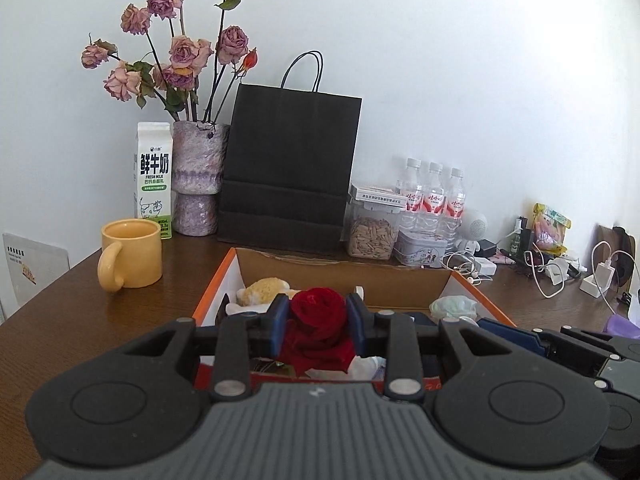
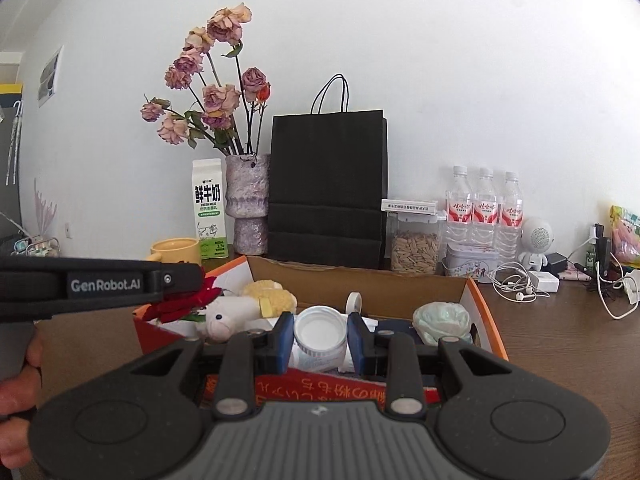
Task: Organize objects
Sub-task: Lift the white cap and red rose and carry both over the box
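An open orange cardboard box (image 1: 340,280) (image 2: 476,304) sits on the brown table and holds several small things. My left gripper (image 1: 318,314) is shut on a red fabric rose (image 1: 318,312), held just above the box; the rose (image 2: 188,302) also shows at the left gripper's tip (image 2: 182,280) in the right wrist view. My right gripper (image 2: 320,334) is shut on a white-lidded jar (image 2: 320,336) above the box. Inside lie a plush toy (image 2: 228,316), a yellow sponge-like lump (image 2: 268,296), a tape roll (image 2: 354,302) and a pale green bundle (image 2: 442,322).
Behind the box stand a black paper bag (image 1: 290,168), a vase of dried roses (image 1: 198,176), a milk carton (image 1: 153,178), a yellow mug (image 1: 130,254), a seed jar (image 1: 372,232), three water bottles (image 1: 434,196), a tin (image 1: 420,246) and tangled chargers and cables (image 1: 560,268). A hand (image 2: 18,368) shows at the left.
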